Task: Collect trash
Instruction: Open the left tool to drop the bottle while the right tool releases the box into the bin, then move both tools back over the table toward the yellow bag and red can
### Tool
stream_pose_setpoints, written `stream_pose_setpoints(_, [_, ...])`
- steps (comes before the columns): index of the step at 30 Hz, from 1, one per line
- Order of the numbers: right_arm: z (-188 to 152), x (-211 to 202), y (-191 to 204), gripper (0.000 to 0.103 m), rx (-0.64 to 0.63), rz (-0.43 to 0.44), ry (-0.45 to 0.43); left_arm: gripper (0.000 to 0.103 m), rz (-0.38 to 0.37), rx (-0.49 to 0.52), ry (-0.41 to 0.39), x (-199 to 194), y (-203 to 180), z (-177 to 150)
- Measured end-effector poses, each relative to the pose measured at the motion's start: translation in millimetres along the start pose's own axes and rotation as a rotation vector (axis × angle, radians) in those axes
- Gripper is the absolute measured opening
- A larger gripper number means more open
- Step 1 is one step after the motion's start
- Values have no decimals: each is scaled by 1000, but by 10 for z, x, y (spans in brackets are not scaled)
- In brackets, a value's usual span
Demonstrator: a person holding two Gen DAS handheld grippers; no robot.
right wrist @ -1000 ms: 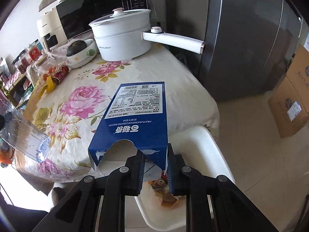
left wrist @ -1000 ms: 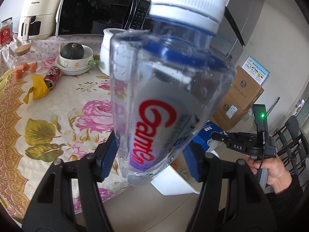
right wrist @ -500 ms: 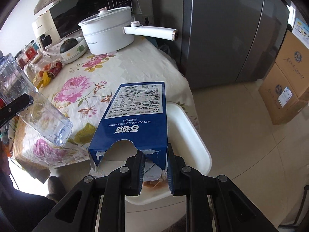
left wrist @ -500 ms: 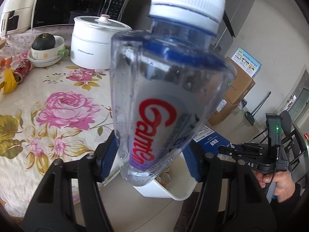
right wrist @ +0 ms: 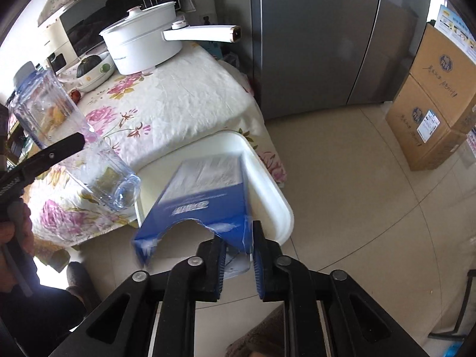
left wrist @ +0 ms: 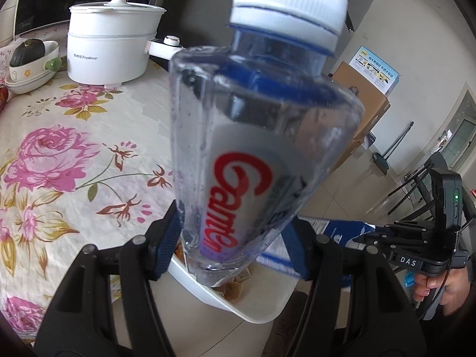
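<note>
Bottle [left wrist: 253,136], clear plastic with a white cap and red lettering, is pinched low on its body by the left claw [left wrist: 235,247], whose blue pads press on either side; in the right wrist view the same bottle [right wrist: 74,148] appears at 9 o'clock, slanting with its base toward the bin. Blue carton [right wrist: 202,199], torn along its near edge (motion-blurred), sits between the fingers of the right claw [right wrist: 238,255], which are parted with the right pad standing off the carton wall; whether the left pad touches it cannot be told. The carton's far end lies over the white bin [right wrist: 267,184], which stands on the tiled floor just beside the desk [right wrist: 178,89] edge. In the left wrist view the bin [left wrist: 253,306] lies at 6 o'clock below the bottle base, with brown scraps [left wrist: 232,282] inside. On the floral desk cloth, a white electric pot [left wrist: 110,41] stands at 11 o'clock, a bowl holding a dark squash [left wrist: 29,56] to its left. Cardboard boxes [right wrist: 431,95] stack at 3 o'clock beside the grey refrigerator [right wrist: 327,38].
</note>
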State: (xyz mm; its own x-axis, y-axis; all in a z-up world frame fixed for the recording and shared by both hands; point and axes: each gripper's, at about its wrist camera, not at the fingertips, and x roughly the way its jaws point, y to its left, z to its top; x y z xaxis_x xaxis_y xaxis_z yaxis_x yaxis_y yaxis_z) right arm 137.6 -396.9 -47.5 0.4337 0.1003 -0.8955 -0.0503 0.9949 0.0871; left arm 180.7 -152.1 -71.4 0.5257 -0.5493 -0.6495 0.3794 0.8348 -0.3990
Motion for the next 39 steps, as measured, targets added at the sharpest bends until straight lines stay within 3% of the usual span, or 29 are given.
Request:
stream_pose_setpoints(5, [-13, 17, -38, 8, 2, -5, 9, 65, -1, -2, 38, 200, -1, -31])
stream_pose_setpoints(8, [-23, 10, -54, 8, 4, -3, 7, 74, 36, -30, 61, 279, -4, -55])
stream_pose_setpoints(13, [-10, 17, -72, 8, 12, 0, 9, 83, 41, -39, 59, 245, -9, -52])
stream_pose_setpoints(26, [60, 68, 14, 8, 20, 16, 21, 90, 84, -51, 70, 148, 61, -65])
stream_pose_setpoints(30, [106, 82, 100, 10, 18, 15, 21, 100, 124, -38, 63, 53, 89, -46])
stream_pose_setpoints(33, [154, 94, 170, 25, 16, 7, 19, 102, 176, -28, 52, -34, 134, -36])
stream_pose_setpoints(35, [188, 90, 221, 52, 20, -2, 9, 102, 219, -26, 38, -98, 182, -24])
stream_pose_setpoints(39, [255, 80, 338, 64, 27, 4, -11, 102, 280, -43, 24, -222, 317, -8])
